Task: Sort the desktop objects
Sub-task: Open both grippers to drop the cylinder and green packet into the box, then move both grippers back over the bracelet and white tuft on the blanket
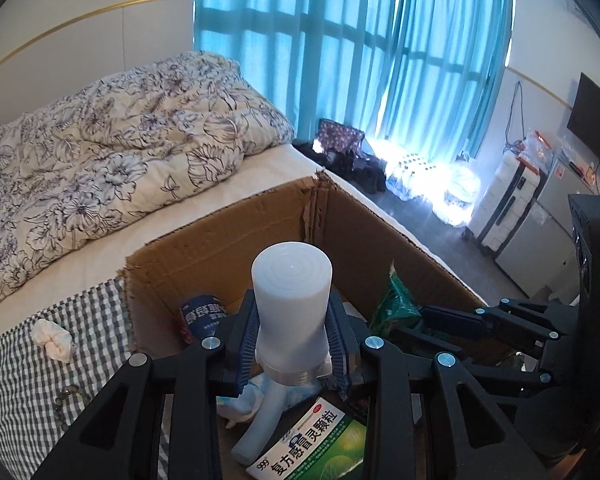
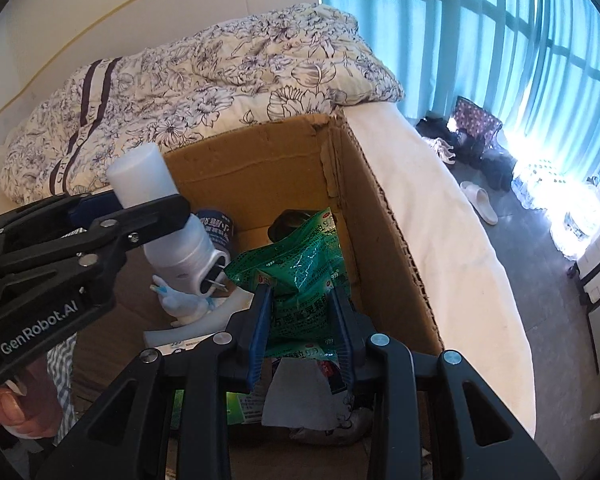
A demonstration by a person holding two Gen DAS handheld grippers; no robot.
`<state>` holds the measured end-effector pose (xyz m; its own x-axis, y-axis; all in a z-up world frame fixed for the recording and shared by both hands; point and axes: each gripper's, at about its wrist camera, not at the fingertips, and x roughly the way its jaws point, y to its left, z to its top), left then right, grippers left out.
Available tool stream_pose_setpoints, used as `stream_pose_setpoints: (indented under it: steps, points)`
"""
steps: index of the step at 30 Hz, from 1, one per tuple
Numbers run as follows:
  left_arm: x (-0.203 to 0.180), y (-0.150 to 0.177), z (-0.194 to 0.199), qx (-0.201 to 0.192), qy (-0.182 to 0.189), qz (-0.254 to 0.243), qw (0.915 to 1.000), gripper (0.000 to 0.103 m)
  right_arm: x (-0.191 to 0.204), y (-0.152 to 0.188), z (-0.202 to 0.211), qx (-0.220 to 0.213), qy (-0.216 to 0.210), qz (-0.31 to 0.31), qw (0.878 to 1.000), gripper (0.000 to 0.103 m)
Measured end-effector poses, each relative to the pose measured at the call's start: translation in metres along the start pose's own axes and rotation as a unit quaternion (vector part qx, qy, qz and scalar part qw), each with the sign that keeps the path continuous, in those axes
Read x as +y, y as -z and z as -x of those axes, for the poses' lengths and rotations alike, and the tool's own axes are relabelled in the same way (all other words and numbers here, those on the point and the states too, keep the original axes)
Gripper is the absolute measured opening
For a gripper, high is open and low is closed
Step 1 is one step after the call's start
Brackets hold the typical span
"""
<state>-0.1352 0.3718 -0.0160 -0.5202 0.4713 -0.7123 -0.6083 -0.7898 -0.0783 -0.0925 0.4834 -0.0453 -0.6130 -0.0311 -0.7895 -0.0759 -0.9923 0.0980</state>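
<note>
Left wrist view: the left hand-held gripper (image 1: 294,340) is clamping a white plastic device (image 1: 291,304) by its waist, blue pads pressing both sides, holding it upright over the open cardboard box (image 1: 236,240). Only here showing — a crumpled tissue (image 1: 52,338) lying on the checked cloth (image 1: 28,380) left of the box, and a green medicine box (image 1: 320,444) lying inside, below the device. The right hand-held gripper (image 1: 424,320) is reaching in from the right beside a green packet (image 1: 396,300).

Right wrist view: the right hand-held gripper (image 2: 302,320) is closing on the green packet (image 2: 300,272), fingers narrowly apart with the crinkled foil pinched between them, inside the box near its right wall. Only here showing — a blue-labelled can (image 2: 216,228) at the back wall, two metal prongs on the device's (image 2: 168,216) base, a thumb (image 2: 10,404) under the left tool, a white slipper (image 2: 480,200) on the floor.
</note>
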Motion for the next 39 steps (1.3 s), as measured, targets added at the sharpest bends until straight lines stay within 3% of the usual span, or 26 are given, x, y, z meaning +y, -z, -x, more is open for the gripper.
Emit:
stream_pose_setpoints:
  steps: [8, 14, 21, 36, 39]
  points:
    - [0.006, 0.001, -0.018, 0.03, 0.007, 0.017, 0.9994, 0.033, 0.001, 0.002, -0.011, 0.012, 0.009, 0.004, 1.0, 0.03]
    - [0.012, -0.003, -0.012, 0.022, -0.003, 0.025, 0.9994, 0.034, 0.008, 0.004, -0.009, 0.015, 0.021, 0.019, 0.999, 0.044]
    - [0.012, -0.008, 0.003, 0.007, -0.008, 0.024, 0.9996, 0.034, 0.011, 0.003, 0.005, -0.001, 0.024, 0.018, 1.0, 0.044]
    - [0.019, -0.013, 0.081, -0.05, -0.017, 0.022, 0.9984, 0.034, 0.035, -0.001, 0.07, -0.062, 0.024, 0.014, 0.998, 0.045]
    - [0.02, -0.012, 0.104, -0.067, -0.021, 0.021, 0.9974, 0.034, 0.041, 0.0, 0.087, -0.081, 0.021, 0.011, 0.996, 0.049]
